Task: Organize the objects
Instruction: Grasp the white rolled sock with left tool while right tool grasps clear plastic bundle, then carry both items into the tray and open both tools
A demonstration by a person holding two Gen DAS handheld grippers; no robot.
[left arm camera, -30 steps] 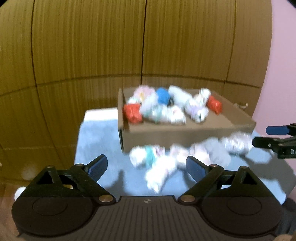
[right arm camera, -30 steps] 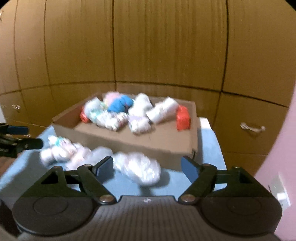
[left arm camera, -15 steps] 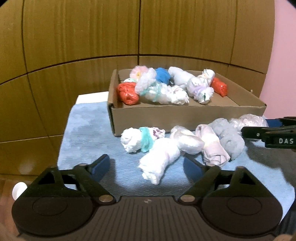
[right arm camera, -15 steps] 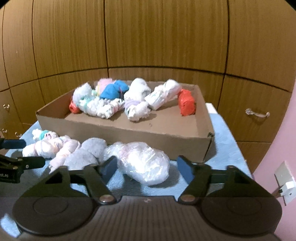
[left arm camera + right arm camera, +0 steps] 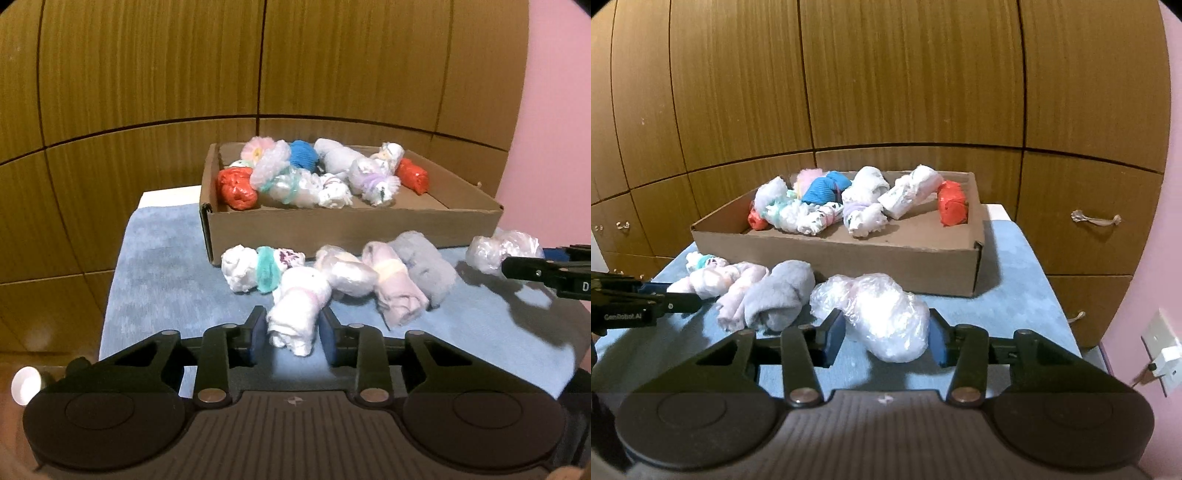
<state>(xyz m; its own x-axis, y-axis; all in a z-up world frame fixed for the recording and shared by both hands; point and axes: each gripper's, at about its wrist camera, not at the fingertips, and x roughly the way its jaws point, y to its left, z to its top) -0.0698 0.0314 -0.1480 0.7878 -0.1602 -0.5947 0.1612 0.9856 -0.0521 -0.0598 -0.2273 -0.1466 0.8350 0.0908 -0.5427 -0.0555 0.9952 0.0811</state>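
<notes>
Several rolled cloth bundles lie on a blue cloth [image 5: 159, 266] in front of a cardboard box [image 5: 351, 229] that holds more bundles. My left gripper [image 5: 291, 332] is closing, and its blue pads press both sides of a white roll [image 5: 299, 306]. In the right wrist view my right gripper [image 5: 886, 334] is closing too, its pads touching a clear plastic-wrapped bundle [image 5: 882, 314]. A grey roll [image 5: 783, 295] and a pink roll [image 5: 738, 291] lie between the two grippers. The box [image 5: 849, 262] stands just behind them.
Wooden cabinet doors [image 5: 905, 92] rise behind the table, with a drawer handle [image 5: 1095, 219] at the right. A wall socket [image 5: 1167, 350] sits on the pink wall. A white-and-teal roll [image 5: 255, 271] lies by the box's left corner. A white cap [image 5: 24, 384] shows low left.
Both grippers have drawn their jaws in from wide apart. The left pads now clamp the white roll, and the right pads have come in against the plastic bundle.
</notes>
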